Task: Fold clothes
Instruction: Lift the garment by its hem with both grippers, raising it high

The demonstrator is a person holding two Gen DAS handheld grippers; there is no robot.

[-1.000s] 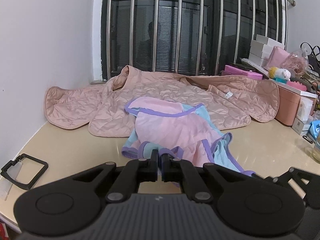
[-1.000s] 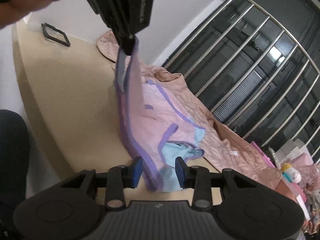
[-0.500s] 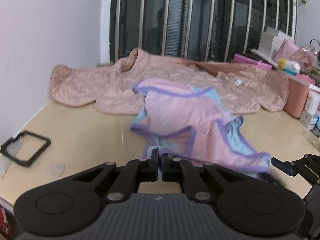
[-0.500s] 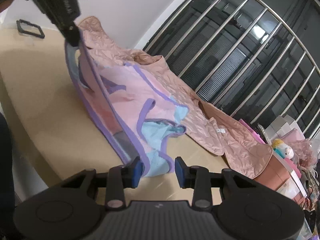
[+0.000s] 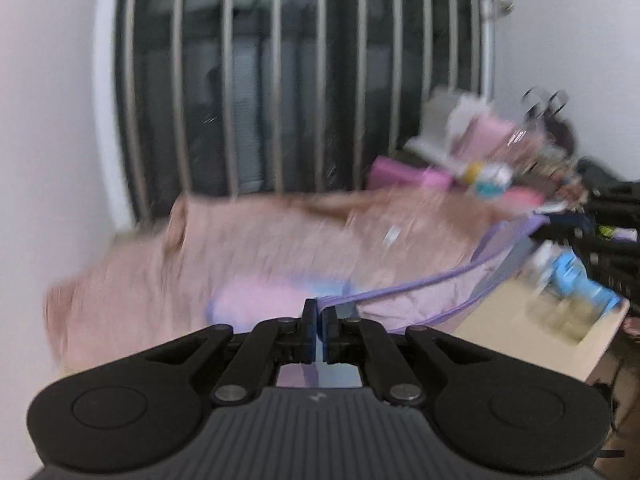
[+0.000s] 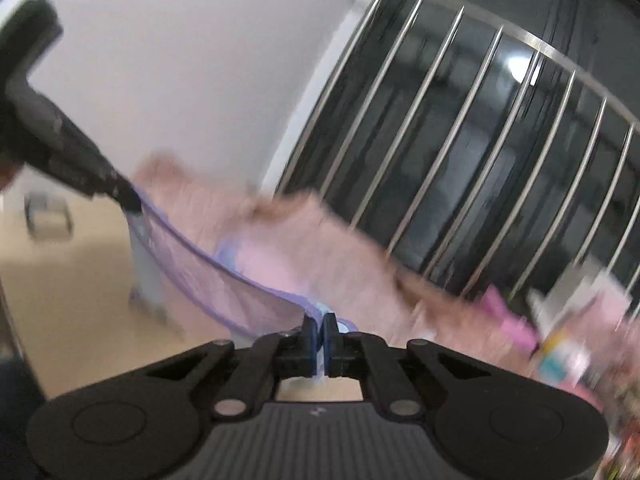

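Note:
A small pink and light-blue garment with purple trim [image 5: 420, 300] hangs stretched in the air between my two grippers. My left gripper [image 5: 319, 314] is shut on one purple-trimmed edge. My right gripper [image 6: 319, 326] is shut on the other edge of the garment [image 6: 224, 280]. In the right wrist view the left gripper [image 6: 132, 200] shows at the left, pinching the cloth. In the left wrist view the right gripper [image 5: 560, 220] shows at the right edge. Both views are blurred by motion.
A large pink quilted jacket [image 5: 240, 240] lies spread on the beige table [image 5: 512, 320] below the barred window [image 5: 280, 80]. Boxes, pink items and clutter [image 5: 500, 160] stand at the right. A black frame [image 6: 48, 216] lies on the table at the left.
My right gripper has shut on the garment's edge. Both grippers have lifted and pulled apart, so the garment is stretched in the air. Both cameras swung fast.

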